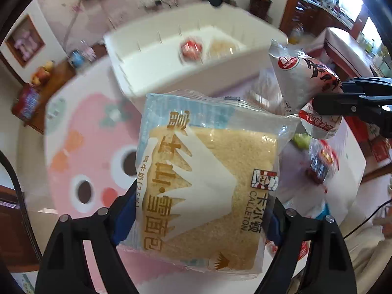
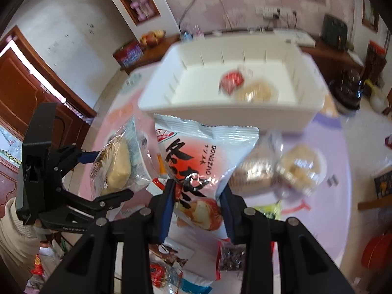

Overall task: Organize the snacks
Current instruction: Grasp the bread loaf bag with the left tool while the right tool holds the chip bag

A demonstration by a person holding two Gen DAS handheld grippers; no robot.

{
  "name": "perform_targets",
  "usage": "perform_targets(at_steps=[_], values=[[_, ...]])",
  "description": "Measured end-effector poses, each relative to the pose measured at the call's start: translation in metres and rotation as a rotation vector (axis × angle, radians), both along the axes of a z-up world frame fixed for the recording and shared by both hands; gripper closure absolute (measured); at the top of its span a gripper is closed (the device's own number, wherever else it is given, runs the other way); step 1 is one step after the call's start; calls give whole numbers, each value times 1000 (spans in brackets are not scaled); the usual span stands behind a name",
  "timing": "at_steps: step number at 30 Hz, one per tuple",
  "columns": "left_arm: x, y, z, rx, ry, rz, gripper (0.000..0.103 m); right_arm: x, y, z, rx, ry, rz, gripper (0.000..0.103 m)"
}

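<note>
My left gripper [image 1: 201, 203] is shut on a blue-and-clear packet of sliced bread [image 1: 210, 186], held above the pink table. It also shows in the right wrist view [image 2: 117, 166]. My right gripper [image 2: 198, 196] is shut on a white-and-red Dongzao bread packet [image 2: 203, 156], which shows in the left wrist view [image 1: 306, 83] at the right. A white bin [image 1: 196, 56] stands behind both packets; it also shows in the right wrist view [image 2: 232, 112]. It holds a red snack [image 2: 231, 79] and a tan bun [image 2: 257, 91].
Wrapped buns [image 2: 301, 169] and other loose snack packets [image 2: 232, 257] lie on the pink cartoon tablecloth [image 1: 93, 152]. A wooden sideboard with fruit [image 2: 152, 38] and a tin runs along the back wall. A brown door is at left.
</note>
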State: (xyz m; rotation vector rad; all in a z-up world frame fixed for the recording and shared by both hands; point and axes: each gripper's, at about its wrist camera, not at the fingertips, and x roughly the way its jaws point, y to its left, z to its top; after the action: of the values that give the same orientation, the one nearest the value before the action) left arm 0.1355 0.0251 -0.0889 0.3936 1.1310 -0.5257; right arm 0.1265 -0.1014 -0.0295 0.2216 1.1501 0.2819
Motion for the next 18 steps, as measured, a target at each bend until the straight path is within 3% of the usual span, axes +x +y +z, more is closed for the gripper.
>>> perform_targets(at_steps=[10,18], values=[[22,-5,94,-71,-225,142,19,25,-28,65,-68,-154,-64,67],[74,-20,114,-146,-238,269,18,76,-39,78,-79,-179,-133,66]])
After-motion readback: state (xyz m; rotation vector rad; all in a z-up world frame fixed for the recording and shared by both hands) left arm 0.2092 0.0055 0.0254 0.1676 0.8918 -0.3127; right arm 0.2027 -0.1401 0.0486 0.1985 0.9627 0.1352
